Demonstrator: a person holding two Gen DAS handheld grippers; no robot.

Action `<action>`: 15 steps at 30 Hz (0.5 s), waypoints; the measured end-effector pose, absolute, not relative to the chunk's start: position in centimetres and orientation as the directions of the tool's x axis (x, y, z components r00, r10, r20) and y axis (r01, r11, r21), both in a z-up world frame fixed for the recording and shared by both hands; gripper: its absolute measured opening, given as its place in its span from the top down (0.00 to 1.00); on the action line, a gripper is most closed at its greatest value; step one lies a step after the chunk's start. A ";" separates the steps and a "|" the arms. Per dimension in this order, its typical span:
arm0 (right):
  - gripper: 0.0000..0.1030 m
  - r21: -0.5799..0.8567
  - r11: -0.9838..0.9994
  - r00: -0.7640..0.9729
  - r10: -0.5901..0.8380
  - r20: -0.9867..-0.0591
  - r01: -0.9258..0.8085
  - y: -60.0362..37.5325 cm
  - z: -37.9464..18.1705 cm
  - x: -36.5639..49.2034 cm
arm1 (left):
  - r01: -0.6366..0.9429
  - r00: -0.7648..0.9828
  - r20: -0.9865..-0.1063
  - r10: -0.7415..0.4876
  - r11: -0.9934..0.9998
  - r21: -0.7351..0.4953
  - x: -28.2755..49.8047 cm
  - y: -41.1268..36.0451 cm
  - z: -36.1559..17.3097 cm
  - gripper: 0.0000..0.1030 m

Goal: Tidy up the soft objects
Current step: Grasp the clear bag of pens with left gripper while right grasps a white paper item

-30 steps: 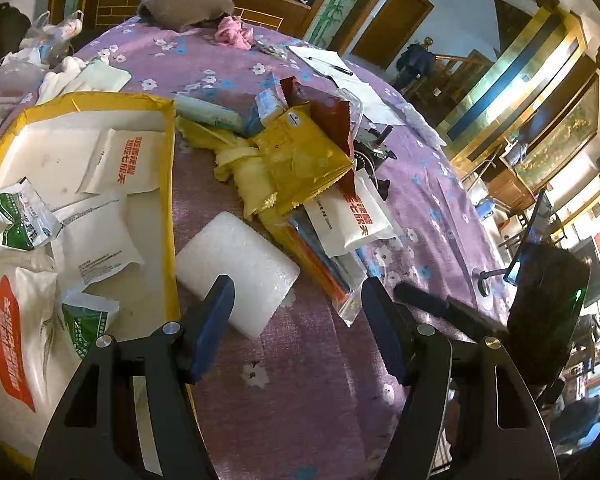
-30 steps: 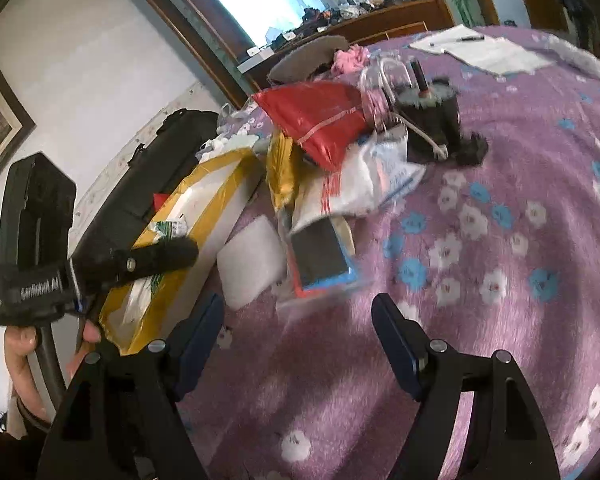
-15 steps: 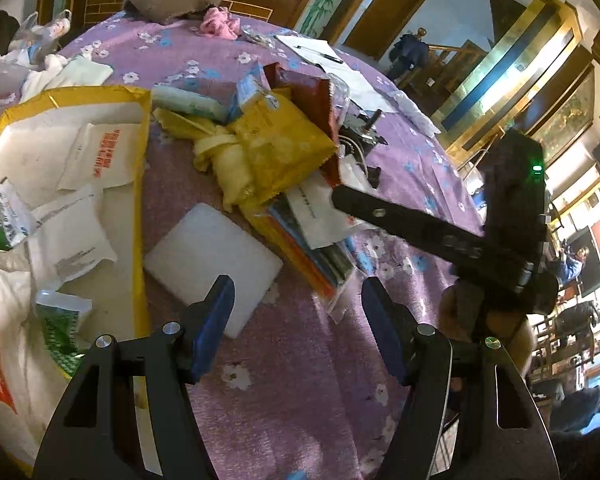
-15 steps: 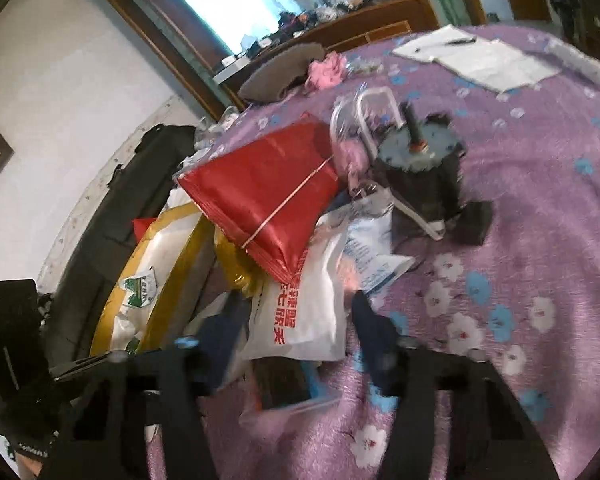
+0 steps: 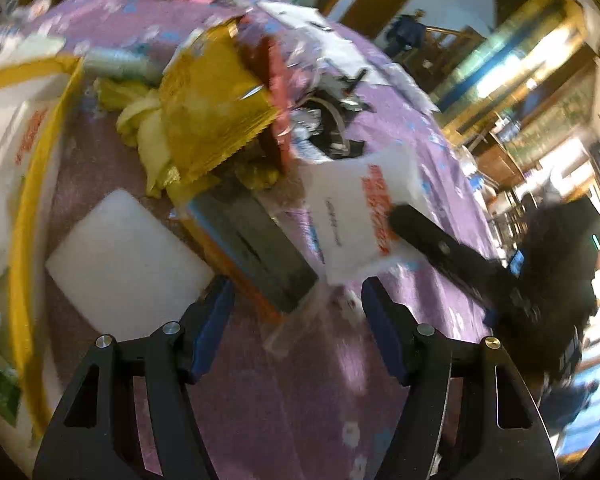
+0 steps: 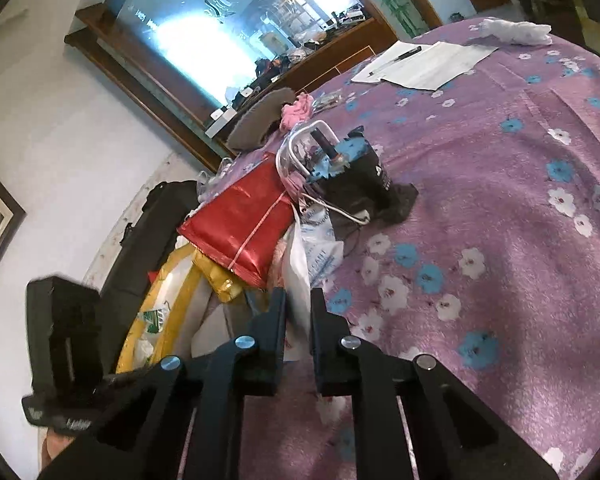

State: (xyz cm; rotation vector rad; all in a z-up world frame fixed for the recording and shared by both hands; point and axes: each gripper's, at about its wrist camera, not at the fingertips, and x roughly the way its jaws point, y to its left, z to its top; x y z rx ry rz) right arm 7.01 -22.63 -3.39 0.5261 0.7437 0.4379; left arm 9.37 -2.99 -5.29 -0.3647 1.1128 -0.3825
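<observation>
We have the right hand-held gripper (image 6: 298, 312) pinching the white pouch's (image 5: 356, 212) near edge; left hand-held gripper (image 5: 296, 320) spread, just left

Left gripper (image 5: 296, 320): I've got it angled down over the near side, jaws wide apart, nothing between the pads. Right gripper (image 6: 298, 312): jaws have just been closing, now pinched on the white plastic bag (image 6: 296, 280), reaching in from the right, tilted down.
</observation>
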 end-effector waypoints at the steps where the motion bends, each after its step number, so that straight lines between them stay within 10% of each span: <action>1: 0.91 0.570 0.799 0.662 0.533 -0.527 -0.190 -22.4 -3.4 6.9 | 0.093 0.387 -0.793 -0.471 0.875 -0.475 9.8 -2.9 -5.7 0.35; 15: 0.91 0.612 0.764 0.655 0.572 -0.494 -0.205 -23.3 -3.8 5.8 | 0.109 0.395 -0.818 -0.418 0.906 -0.410 8.7 -2.6 -6.3 0.65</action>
